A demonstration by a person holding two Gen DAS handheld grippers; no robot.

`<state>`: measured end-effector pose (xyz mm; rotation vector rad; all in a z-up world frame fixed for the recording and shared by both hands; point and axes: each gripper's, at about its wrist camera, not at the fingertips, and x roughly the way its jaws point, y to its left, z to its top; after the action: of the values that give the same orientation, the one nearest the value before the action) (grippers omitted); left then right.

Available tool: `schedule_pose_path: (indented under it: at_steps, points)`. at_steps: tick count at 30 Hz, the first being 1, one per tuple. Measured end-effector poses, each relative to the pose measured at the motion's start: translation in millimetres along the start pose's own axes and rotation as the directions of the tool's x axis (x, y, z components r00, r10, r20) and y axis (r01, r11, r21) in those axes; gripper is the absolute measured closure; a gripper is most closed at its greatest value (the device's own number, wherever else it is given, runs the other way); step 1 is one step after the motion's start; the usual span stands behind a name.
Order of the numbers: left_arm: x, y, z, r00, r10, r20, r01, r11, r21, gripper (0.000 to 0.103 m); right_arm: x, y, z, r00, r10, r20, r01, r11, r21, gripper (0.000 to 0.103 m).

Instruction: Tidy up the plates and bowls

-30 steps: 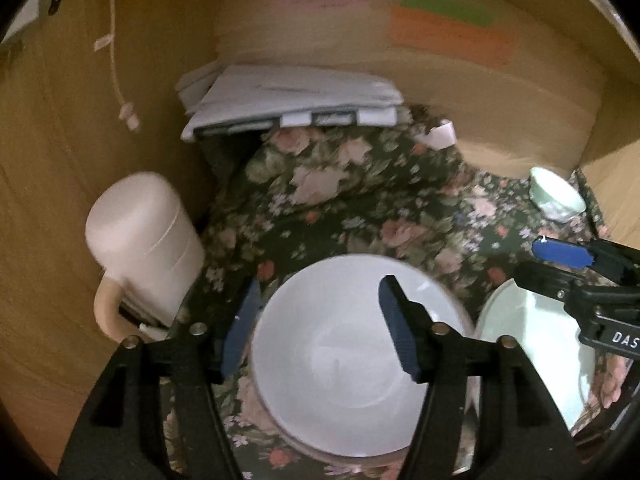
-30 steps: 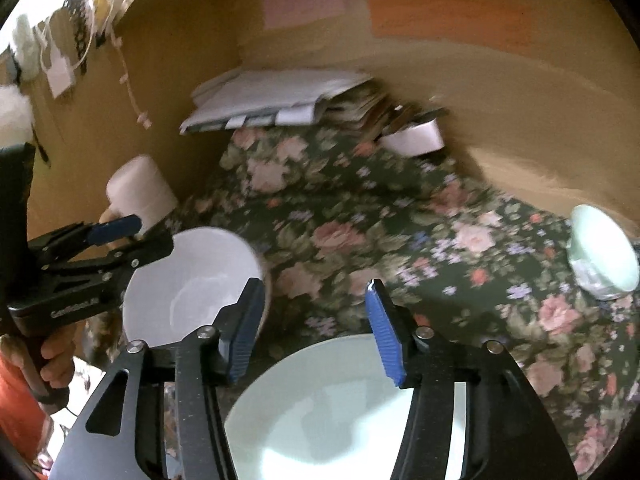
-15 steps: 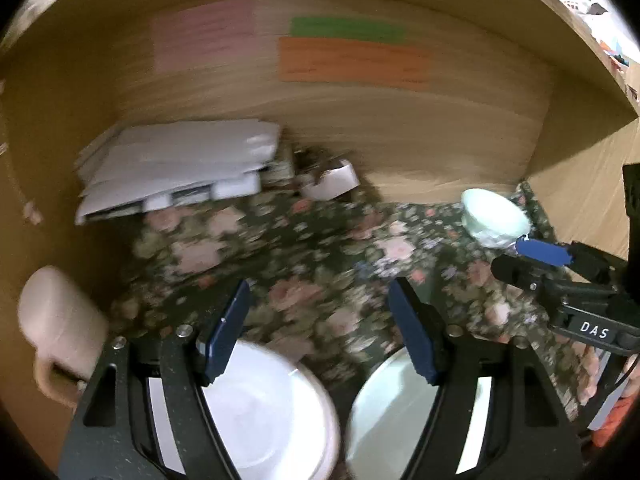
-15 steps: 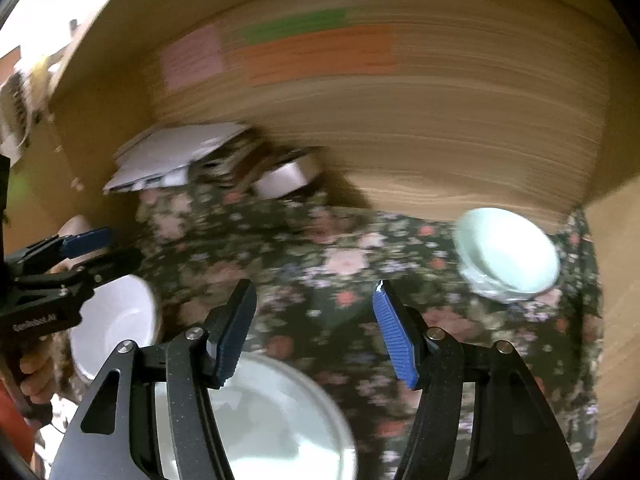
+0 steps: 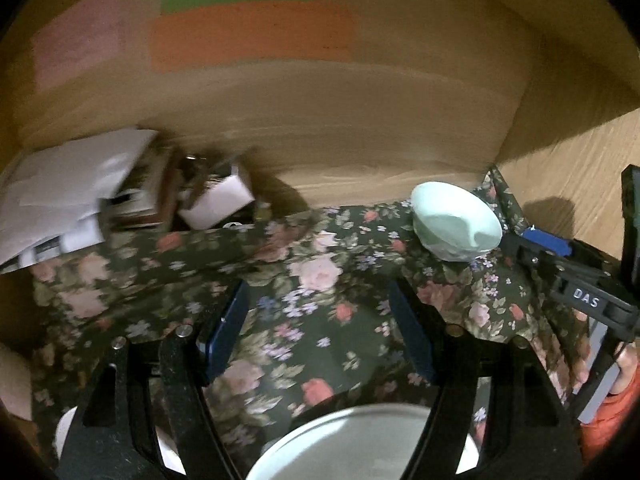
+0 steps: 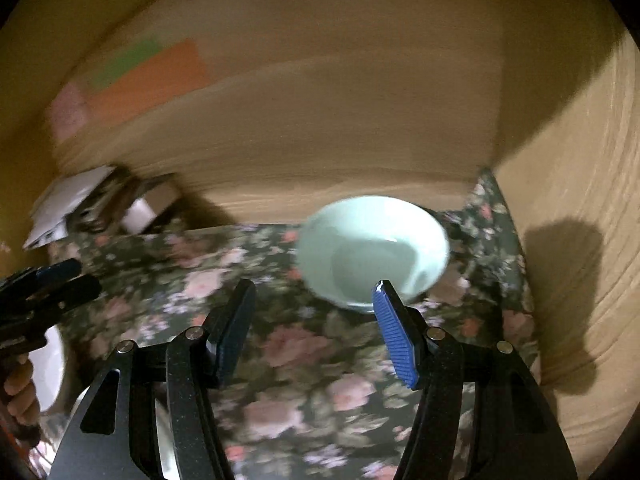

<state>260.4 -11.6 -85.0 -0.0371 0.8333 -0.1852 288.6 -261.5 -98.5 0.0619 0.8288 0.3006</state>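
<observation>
Two grippers are seen above a desk (image 5: 312, 288) covered by a floral cloth, inside a wooden alcove. At the far left a stack of papers (image 5: 68, 192) lies against the back wall, with a small white box (image 5: 218, 202) just beside it. At the near left edge a white bowl (image 6: 52, 368) is partly visible, and a pale green plate (image 5: 352, 440) lies at the near edge below the left gripper (image 5: 320, 332). Its fingers are spread with nothing between them (only cloth shows in the gap); the jaws have been opening within the last second. Compared with a second ago, when both views looked down on the white bowl and the plate, both grippers have swung to the right. The right gripper (image 6: 316, 328) likewise has its fingers spread and empty, its jaws having just been opening, and now faces the small green bowl (image 6: 372, 248) at the far right corner. That bowl is judged to be the next piece to be collected and placed with the others.
</observation>
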Motion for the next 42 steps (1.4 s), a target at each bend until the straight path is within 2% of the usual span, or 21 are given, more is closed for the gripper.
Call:
schedule_pose_path:
  at_steps: [4,9,16,18,21,25,29,37,42]
  points:
    - [24,-7,8,0.999,-0.028,-0.039,0.027,0.999,-0.022,0.031,22,-28,2,0.998,-0.038,-0.043,0.040,0.998,0.052,0.046]
    - [48,-19,10,0.998,-0.006,-0.064,0.005,1.000,-0.002,0.031,46,-49,8,0.993,-0.083,-0.083,0.090,0.992,0.085,0.046]
    - [67,-26,14,0.996,0.016,-0.083,-0.013,0.999,0.034,0.031,71,-57,13,0.986,-0.105,-0.132,0.115,0.990,0.075,0.046]
    - [70,-26,15,0.996,0.016,-0.083,-0.013,0.999,0.039,0.031,79,-55,11,0.981,-0.102,-0.162,0.113,0.992,0.058,0.059]
    - [74,-26,15,0.996,0.015,-0.083,-0.012,0.999,0.043,0.031,83,-55,8,0.981,-0.115,-0.154,0.122,0.992,0.038,0.064]
    - [80,-25,14,0.995,0.008,-0.095,-0.004,0.999,0.042,0.031,83,-58,7,0.982,-0.069,-0.176,0.080,0.995,0.057,0.074]
    - [83,-24,14,0.994,0.003,-0.106,0.001,0.999,0.035,0.031,81,-43,0,0.979,-0.027,-0.202,0.030,1.000,0.010,0.081]
    - [86,-25,9,0.989,-0.013,-0.145,0.016,1.000,0.017,0.031,61,2,-27,0.966,0.062,-0.251,-0.091,0.990,-0.104,0.085]
    - [91,-26,-3,0.981,0.010,-0.193,-0.006,1.000,0.018,0.031,49,11,-42,0.953,0.123,-0.276,-0.157,0.982,-0.107,0.085]
